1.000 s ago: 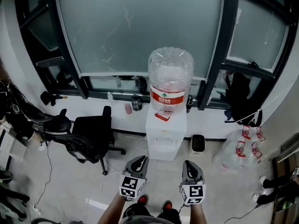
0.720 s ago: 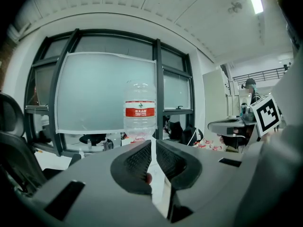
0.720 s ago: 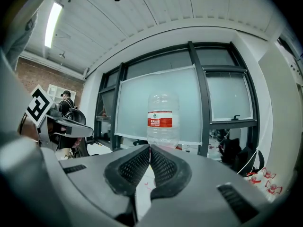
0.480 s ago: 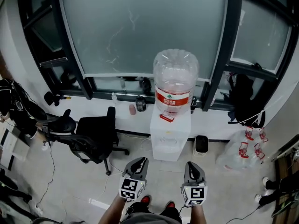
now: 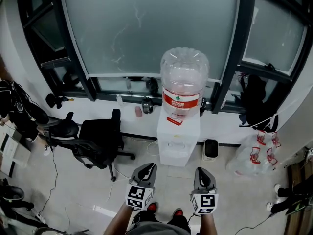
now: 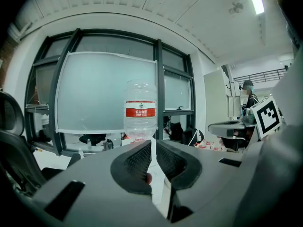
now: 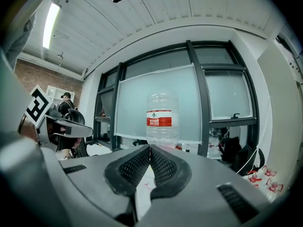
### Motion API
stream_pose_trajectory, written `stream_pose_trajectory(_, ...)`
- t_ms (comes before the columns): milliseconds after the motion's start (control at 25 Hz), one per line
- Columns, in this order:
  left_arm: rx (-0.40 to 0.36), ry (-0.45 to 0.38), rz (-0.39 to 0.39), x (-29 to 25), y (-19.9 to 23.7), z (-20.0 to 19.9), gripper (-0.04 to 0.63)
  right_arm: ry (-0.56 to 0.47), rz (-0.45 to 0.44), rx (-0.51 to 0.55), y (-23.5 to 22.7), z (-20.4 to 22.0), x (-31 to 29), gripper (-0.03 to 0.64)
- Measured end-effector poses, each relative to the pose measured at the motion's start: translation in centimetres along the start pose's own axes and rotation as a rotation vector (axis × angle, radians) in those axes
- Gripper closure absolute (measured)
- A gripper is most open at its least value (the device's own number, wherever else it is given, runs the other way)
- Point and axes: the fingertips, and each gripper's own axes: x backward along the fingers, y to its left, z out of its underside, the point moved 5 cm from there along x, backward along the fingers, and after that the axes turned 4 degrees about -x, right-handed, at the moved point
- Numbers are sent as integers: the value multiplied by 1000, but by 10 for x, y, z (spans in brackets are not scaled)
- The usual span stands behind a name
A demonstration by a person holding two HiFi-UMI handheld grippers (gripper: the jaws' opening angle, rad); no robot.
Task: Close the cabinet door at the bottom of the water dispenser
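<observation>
Chair (image 5: 98,140) sits off to the left, near the walk-in line, so mind it. Left claw (image 5: 147,166) is pinched to a hairline slit w/ nothing in it, held approx. level. Dispenser (image 5: 178,140) stands dead ahead by the window (image 5: 146,28), bottle (image 5: 184,80) on top, well apart from both claws. Its door is low on the front & can't be seen from up here; the claw views hide it too. So this fits door ajar w/ person lining up, or door shut & person stood back. Either way: get eyes low on that door, square to the front. Right claw (image 5: 201,171) is likewise pressed together, empty.
</observation>
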Motion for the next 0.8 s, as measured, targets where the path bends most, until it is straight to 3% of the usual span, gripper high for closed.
stream_pose_trajectory(800,-4,4,21,-1,-4,2,546,14,0,-15,5,4,2,598)
